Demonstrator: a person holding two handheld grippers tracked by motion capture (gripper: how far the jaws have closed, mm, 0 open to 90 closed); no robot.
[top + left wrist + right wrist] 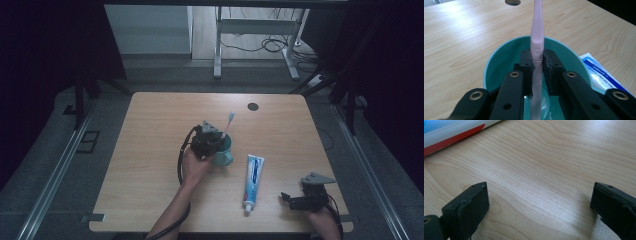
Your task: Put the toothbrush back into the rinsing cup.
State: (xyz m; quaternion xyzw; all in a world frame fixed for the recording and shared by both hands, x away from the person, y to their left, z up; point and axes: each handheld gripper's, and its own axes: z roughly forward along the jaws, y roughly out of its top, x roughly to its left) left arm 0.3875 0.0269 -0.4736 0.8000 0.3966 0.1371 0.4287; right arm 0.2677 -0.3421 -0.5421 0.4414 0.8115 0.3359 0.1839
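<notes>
A teal mug [223,150] stands mid-table, and its rim [499,52] circles my left gripper's jaws in the left gripper view. My left gripper [210,140] is shut on a pale pink toothbrush [537,37], whose lower end reaches down inside the mug. The brush head [231,116] sticks up and away above the mug. A white and blue toothpaste tube [253,180] lies flat to the right of the mug, cap toward the front edge. Near the front right corner my right gripper [292,200] rests low over bare wood, its jaws wide apart around nothing [537,202].
A round cable hole [253,106] sits in the wooden tabletop [150,150] near the far edge. Beyond the table are desk legs and loose cables on the floor. Metal rails run along both sides of the table.
</notes>
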